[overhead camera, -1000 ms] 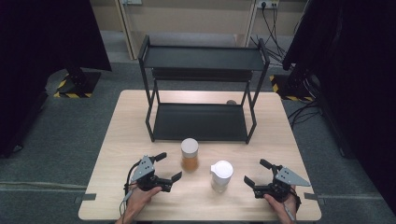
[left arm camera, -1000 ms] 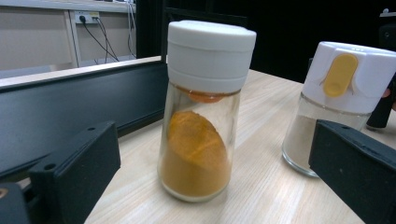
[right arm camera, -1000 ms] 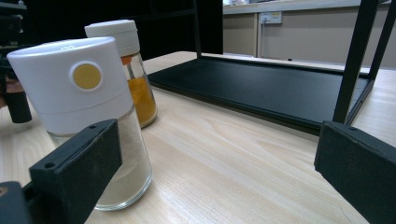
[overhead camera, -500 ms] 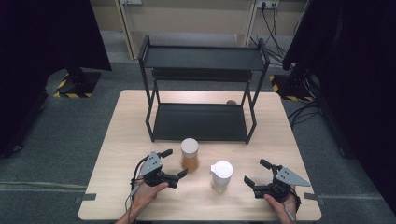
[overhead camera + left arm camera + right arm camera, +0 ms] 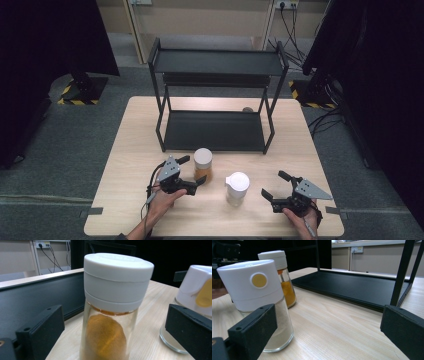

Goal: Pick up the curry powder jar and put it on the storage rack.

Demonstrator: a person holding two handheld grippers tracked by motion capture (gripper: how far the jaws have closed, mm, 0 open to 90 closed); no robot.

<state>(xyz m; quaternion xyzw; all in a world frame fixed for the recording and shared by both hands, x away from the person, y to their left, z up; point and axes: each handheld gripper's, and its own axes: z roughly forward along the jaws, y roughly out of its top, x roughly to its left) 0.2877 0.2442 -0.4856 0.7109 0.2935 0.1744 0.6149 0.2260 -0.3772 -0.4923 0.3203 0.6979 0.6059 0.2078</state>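
The left gripper (image 5: pixel 191 171) has its jaws spread around the glass jar of orange powder with a white lid (image 5: pixel 203 165), not yet pinching it. That jar stands on the pale wooden table (image 5: pixel 125 170), just before the black two-tier metal rack (image 5: pixel 215 130). The white-capped jar of pale powder (image 5: pixel 237 188) waits untouched; the right gripper (image 5: pixel 274 186) rests spread nearby. Nothing is shelved yet.

High view: fixed overhead, facing forward and down across the tabletop (image 5: pixel 130 150). Left gripper view: low, very close on the orange-spice jar (image 5: pixel 112 305). Right gripper view: low, near the white-capped jar (image 5: pixel 259 302). Shared by all: both jars, black rack (image 5: pixel 215 65).
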